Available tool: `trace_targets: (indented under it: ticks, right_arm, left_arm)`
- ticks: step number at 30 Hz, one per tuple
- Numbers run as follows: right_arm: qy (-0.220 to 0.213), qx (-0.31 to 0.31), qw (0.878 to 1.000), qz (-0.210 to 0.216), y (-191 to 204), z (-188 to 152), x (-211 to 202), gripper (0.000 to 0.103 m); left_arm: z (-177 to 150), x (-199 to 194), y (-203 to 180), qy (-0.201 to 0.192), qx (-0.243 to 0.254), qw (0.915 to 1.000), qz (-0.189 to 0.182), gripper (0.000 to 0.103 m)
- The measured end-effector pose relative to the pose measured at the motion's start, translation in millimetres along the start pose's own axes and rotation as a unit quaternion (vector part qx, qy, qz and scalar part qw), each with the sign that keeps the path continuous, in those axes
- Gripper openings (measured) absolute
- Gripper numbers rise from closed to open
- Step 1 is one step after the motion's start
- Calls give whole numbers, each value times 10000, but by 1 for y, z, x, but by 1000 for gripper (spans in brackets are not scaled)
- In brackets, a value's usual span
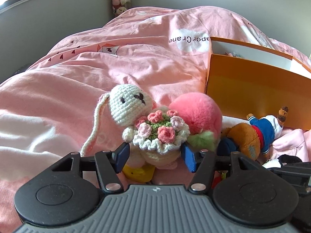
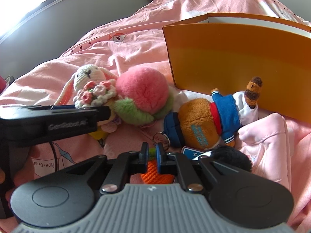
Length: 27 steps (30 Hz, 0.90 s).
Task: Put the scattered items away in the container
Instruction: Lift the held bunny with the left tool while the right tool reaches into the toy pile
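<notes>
Nearest the lens, the left claw stands wide, its blue pads flanking the base of a crochet bunny; whether they touch the yarn is hard to tell. The right claw is narrow, pinching the green tuft of an orange crochet carrot whose lower half is hidden behind the claw body. A rumpled pink bed cover spreads beyond both claws and carries everything. Ahead and right of each claw stands the orange box, open-topped, its right end cut off by the frame; its white inner wall shows, but its contents are almost wholly hidden behind the near wall. Just beyond the left claw's right pad, touching the bunny's bouquet, sits a pink peach plush with green leaves. Right of it, a brown bear plush in a blue jacket lies on its side against the foot of the box. A folded pink cloth lies right of the right claw. A black-and-white fuzzy toy beside that claw is partly covered and cannot be identified. Under the bunny a yellow thing peeks out, mostly hidden. A metal key ring lies just ahead of the right claw's tips.
</notes>
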State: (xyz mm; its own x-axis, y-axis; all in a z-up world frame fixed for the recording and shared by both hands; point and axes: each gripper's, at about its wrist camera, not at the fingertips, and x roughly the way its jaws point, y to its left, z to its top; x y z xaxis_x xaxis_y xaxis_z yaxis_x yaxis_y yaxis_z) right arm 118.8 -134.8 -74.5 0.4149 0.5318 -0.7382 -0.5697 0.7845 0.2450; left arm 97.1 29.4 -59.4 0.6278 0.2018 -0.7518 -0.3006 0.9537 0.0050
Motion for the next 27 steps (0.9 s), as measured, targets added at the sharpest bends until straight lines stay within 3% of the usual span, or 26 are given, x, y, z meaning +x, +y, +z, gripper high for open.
trace_targets:
  ticks: [8, 13, 21, 27]
  right_arm:
    - [-15, 13, 10000, 35, -1, 1, 1, 9]
    - [-30, 70, 9999, 65, -5, 0, -1, 9]
    - [-17, -7, 10000, 38, -3, 1, 1, 10]
    - [-38, 7, 10000, 34, -4, -1, -1, 10]
  left_arm:
    - [15, 10, 2, 30, -240, 9996, 163, 75]
    - [16, 4, 24, 163, -671, 9974, 205, 82]
    - [24, 16, 21, 405, -973, 9944, 101, 82]
    - [31, 33, 13, 561, -1050, 9924, 299, 82]
